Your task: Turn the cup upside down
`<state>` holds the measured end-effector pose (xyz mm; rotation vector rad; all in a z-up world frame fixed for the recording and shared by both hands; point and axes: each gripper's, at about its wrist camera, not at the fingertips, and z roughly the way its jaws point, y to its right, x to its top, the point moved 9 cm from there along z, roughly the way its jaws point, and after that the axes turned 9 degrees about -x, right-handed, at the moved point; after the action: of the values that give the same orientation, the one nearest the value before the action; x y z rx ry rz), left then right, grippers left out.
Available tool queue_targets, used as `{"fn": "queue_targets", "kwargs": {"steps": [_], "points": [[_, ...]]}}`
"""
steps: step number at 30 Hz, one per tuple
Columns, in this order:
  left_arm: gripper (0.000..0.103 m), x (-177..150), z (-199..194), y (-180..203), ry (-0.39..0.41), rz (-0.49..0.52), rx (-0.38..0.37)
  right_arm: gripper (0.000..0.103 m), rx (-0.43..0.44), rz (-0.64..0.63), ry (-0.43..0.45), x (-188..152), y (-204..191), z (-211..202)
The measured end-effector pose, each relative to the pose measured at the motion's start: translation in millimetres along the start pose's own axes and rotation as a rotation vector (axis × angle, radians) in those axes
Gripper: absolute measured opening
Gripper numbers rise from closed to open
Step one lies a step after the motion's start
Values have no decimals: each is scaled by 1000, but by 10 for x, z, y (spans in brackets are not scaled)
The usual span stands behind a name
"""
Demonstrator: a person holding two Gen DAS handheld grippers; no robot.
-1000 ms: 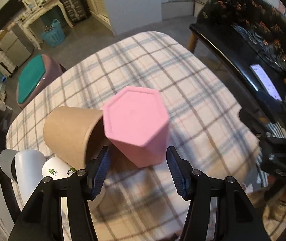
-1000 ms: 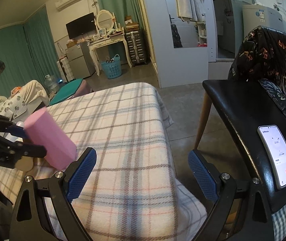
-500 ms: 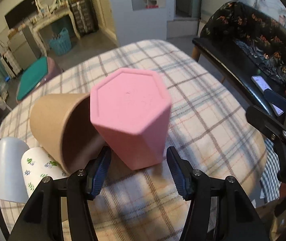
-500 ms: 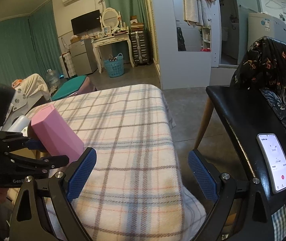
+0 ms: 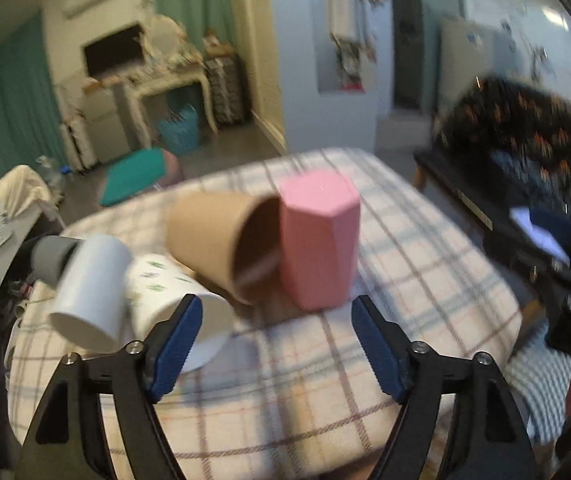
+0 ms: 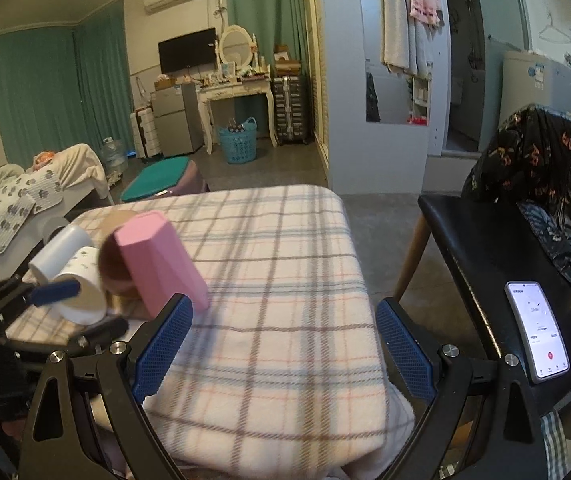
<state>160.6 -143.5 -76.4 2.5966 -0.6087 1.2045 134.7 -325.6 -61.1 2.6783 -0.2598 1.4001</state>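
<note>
A pink hexagonal cup (image 5: 317, 240) stands upside down on the plaid tablecloth (image 5: 425, 280), its flat base up; it also shows in the right wrist view (image 6: 161, 264). My left gripper (image 5: 277, 344) is open and empty, a little in front of the cup and apart from it. My right gripper (image 6: 281, 344) is open and empty over the near right part of the table, to the right of the cup. A brown paper cup (image 5: 221, 244) lies on its side against the pink cup's left.
A white cup with green print (image 5: 173, 304) and a plain white cup (image 5: 93, 292) lie on their sides at the left. A black chair (image 6: 497, 264) with a phone (image 6: 537, 332) stands right of the table. The table's right edge is near.
My left gripper has let go of the pink cup and drawn back. The cup now stands free on the cloth. The right gripper has barely moved.
</note>
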Motion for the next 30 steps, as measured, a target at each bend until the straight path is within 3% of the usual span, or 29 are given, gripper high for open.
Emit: {"fn": "queue_targets", "kwargs": {"steps": [5, 7, 10, 13, 19, 30], "points": [[81, -12, -397, -80, 160, -58, 38, 93, 3, 14, 71, -13, -75, -331], [87, -66, -544, -115, 215, -73, 63, 93, -2, 6, 97, -37, -125, -451], [88, -175, -714, -176, 278, -94, 89, 95, 13, -12, 127, -86, -244, -599], [99, -311, -833, -239, 307, -106, 119, 103, 9, -39, 169, -147, -347, -731], [100, -530, -1007, -337, 347, -122, 156, 103, 37, -42, 215, -325, -500, -845], [101, -614, -1039, -413, 350, -150, 188, 103, 46, -30, 205, -415, -565, -812]]}}
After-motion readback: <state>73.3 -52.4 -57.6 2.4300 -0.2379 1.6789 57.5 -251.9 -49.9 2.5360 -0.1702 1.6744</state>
